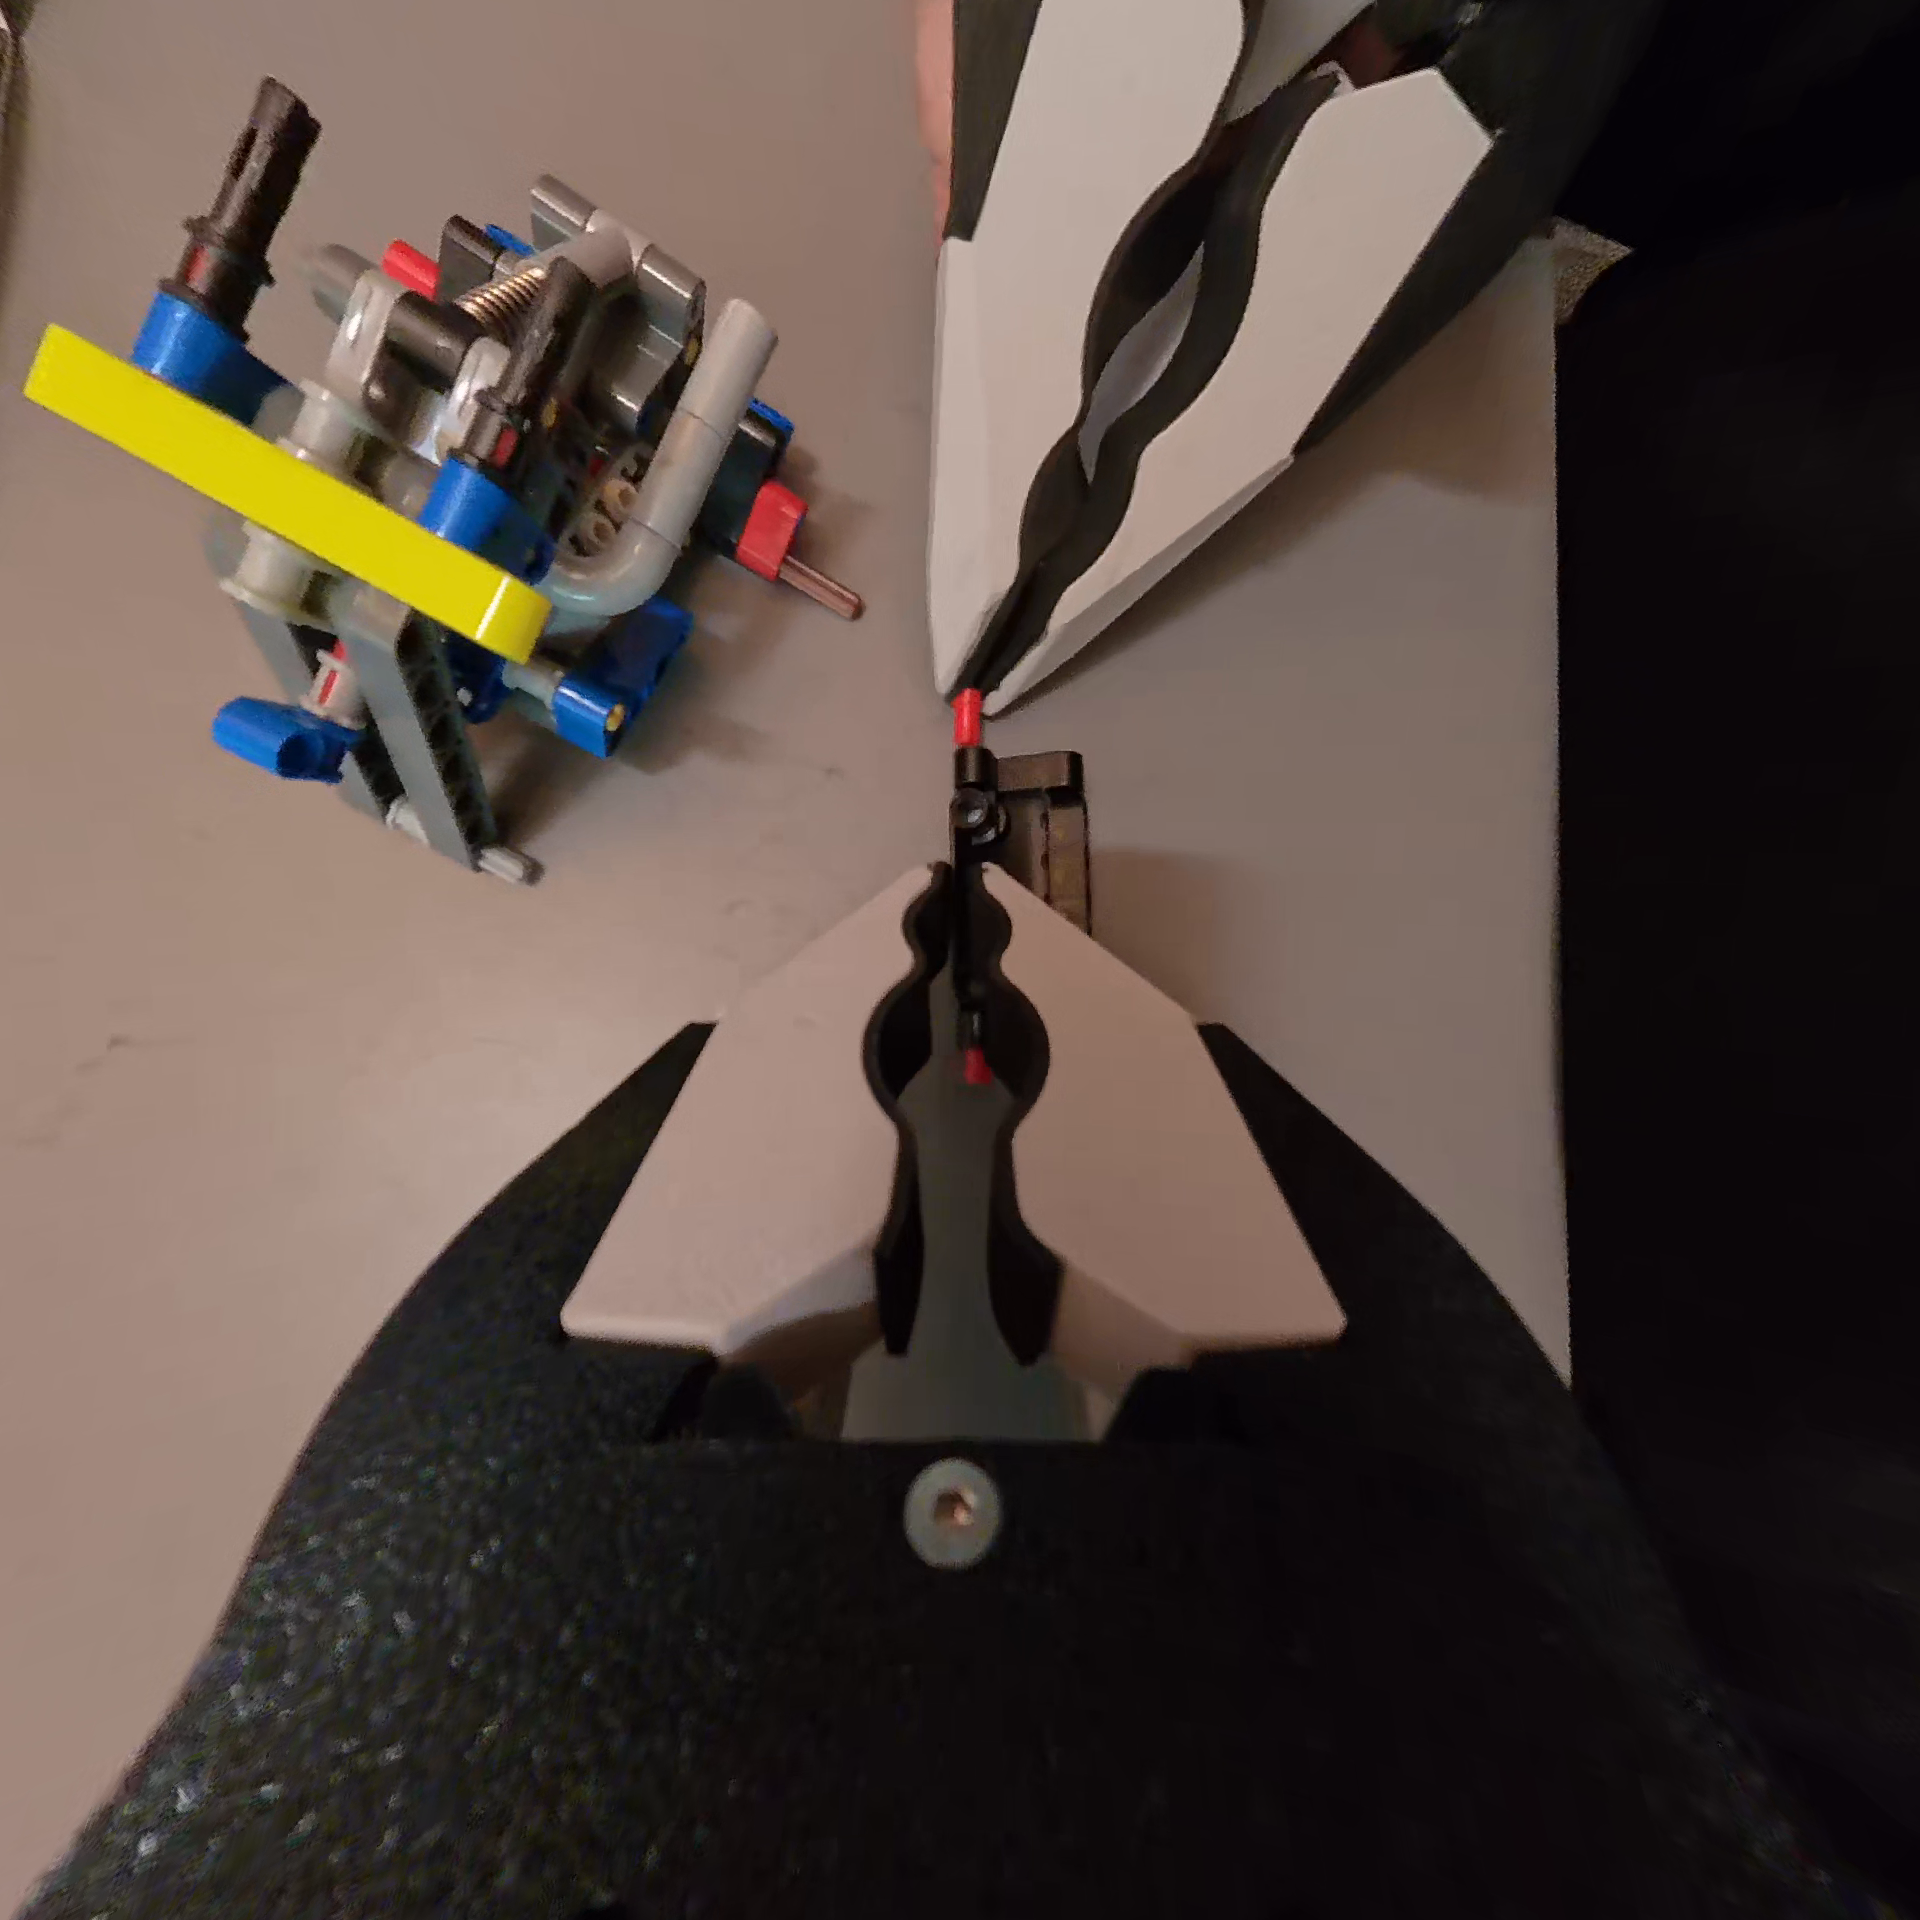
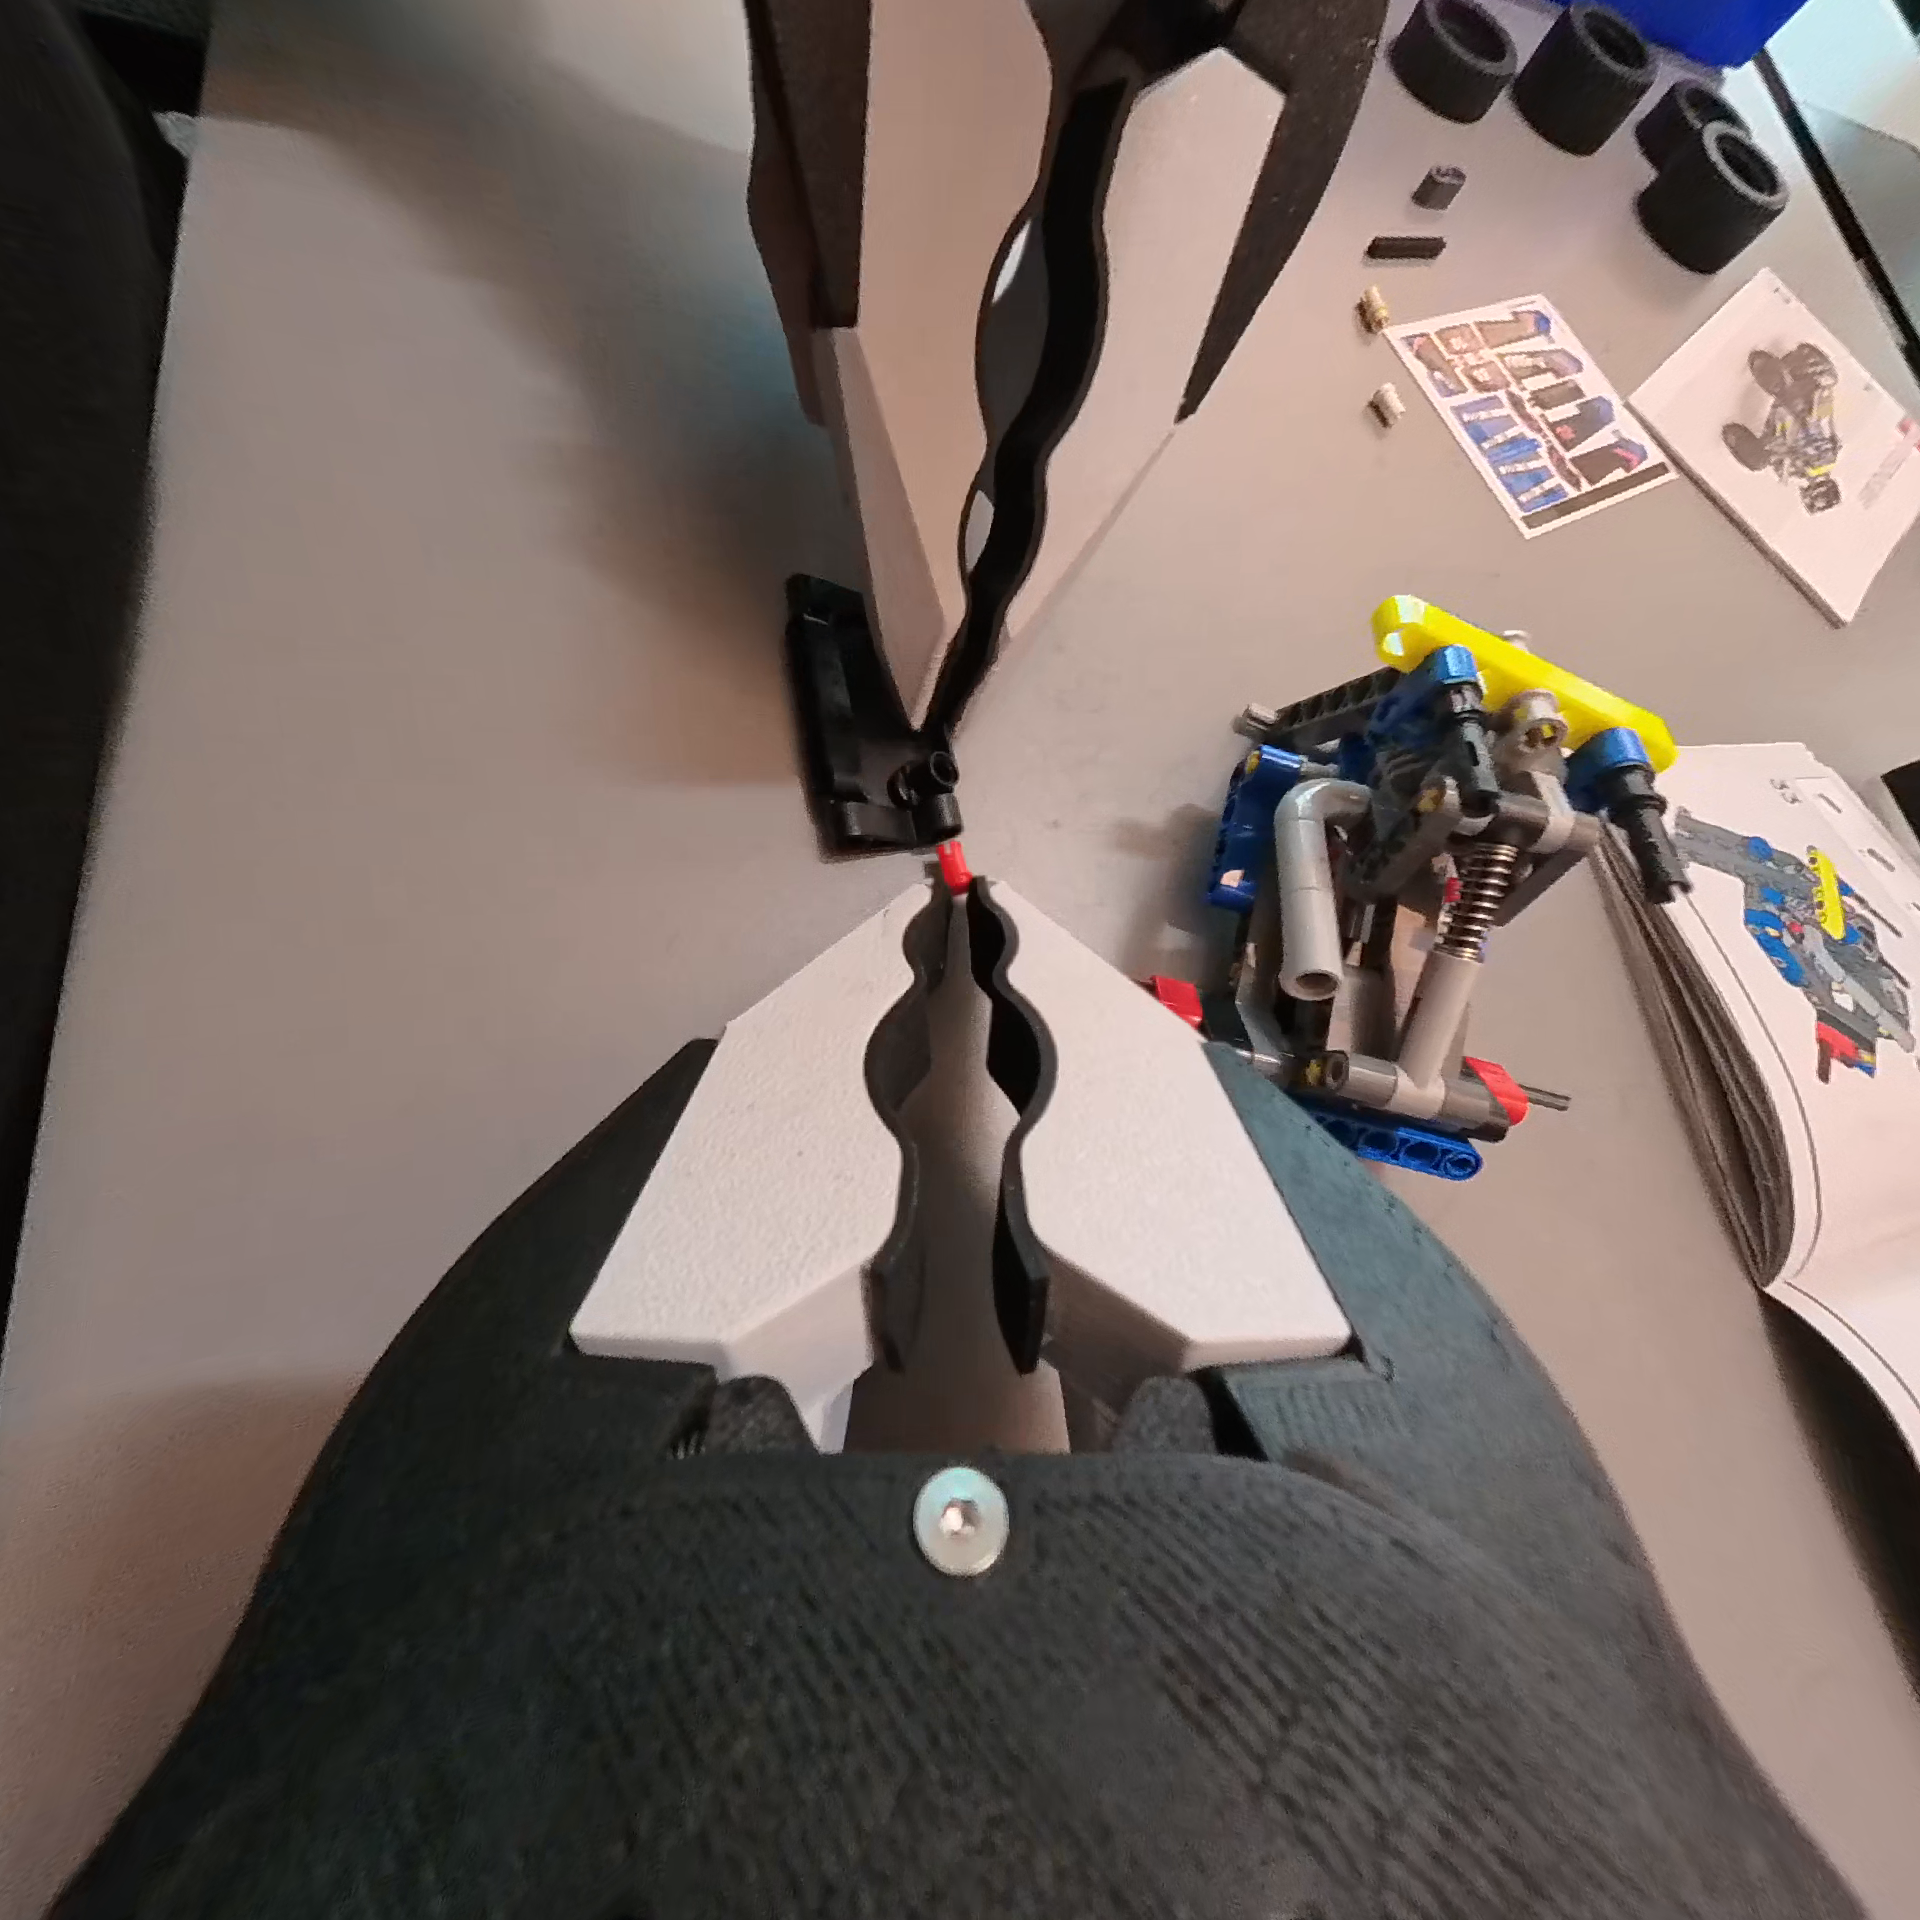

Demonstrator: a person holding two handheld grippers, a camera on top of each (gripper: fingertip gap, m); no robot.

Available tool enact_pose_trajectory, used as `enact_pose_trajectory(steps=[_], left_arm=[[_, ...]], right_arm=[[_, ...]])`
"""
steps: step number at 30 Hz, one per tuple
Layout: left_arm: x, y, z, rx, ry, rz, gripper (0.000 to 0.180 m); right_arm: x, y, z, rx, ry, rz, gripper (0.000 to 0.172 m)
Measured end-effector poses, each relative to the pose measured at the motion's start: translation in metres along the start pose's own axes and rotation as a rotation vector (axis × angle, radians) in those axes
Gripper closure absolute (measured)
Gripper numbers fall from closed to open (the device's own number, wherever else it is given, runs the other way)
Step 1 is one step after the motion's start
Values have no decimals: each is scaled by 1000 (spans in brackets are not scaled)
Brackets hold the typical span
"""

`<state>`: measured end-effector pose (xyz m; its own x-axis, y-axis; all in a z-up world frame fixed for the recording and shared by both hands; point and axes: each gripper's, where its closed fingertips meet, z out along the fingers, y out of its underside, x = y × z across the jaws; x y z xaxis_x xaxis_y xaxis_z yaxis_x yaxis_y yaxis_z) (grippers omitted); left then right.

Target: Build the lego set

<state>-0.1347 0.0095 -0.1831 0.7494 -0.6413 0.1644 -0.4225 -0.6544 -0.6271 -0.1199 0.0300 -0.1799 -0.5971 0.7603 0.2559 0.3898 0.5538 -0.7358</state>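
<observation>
A small red pin is pinched at the very tips of the right gripper, whose jaws are closed on it, its free end just short of a socket of a black panel piece. That panel is clamped edge-on by the closed left gripper — both are held above the desk near its dark edge. A partly built model in grey, blue and yellow stands on the desk well apart, with open instruction booklets, a sticker sheet and black tyres beyond it.
</observation>
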Motion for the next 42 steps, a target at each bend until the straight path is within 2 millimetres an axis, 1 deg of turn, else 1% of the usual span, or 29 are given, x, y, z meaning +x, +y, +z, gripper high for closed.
enact_pose_trajectory(steps=[6, 10, 15, 19, 23, 26, 30, 32, 34, 39, 42], left_arm=[[0, 0, 2, -13, -3, 7, 180], [-2, -2, 3, 11, -16, 15, 180], [-1, -3, 3, 25, -36, -29, 180], [-1, -3, 3, 37, -66, -39, 180], [0, -3, 3, 48, -101, -63, 180], [1, -3, 3, 72, -119, -37, 180], [-1, -3, 3, 111, -127, -60, 180], [0, -3, 3, 106, -157, -54, 180], [0, -3, 3, 113, -175, -59, 180], [0, -3, 3, 175, -171, -115, 180], [1, -3, 3, 163, -198, -78, 180]], right_arm=[[0, -2, 2, 4, -7, 1, 170], [-1, -1, 2, -4, -34, 31, 170], [-7, -1, 1, -6, -84, 77, 170], [-6, -1, 1, -15, -24, 72, 170], [-5, -1, 1, -31, 22, 128, 170], [-4, -1, 1, -44, 57, 193, 170], [-1, -2, 3, -52, 100, 214, 170], [0, -2, 3, -62, 129, 282, 171], [-1, -2, 2, -72, 167, 293, 170], [-7, 0, 1, -79, 175, 438, 170], [-6, -1, 1, -96, 229, 406, 170]])
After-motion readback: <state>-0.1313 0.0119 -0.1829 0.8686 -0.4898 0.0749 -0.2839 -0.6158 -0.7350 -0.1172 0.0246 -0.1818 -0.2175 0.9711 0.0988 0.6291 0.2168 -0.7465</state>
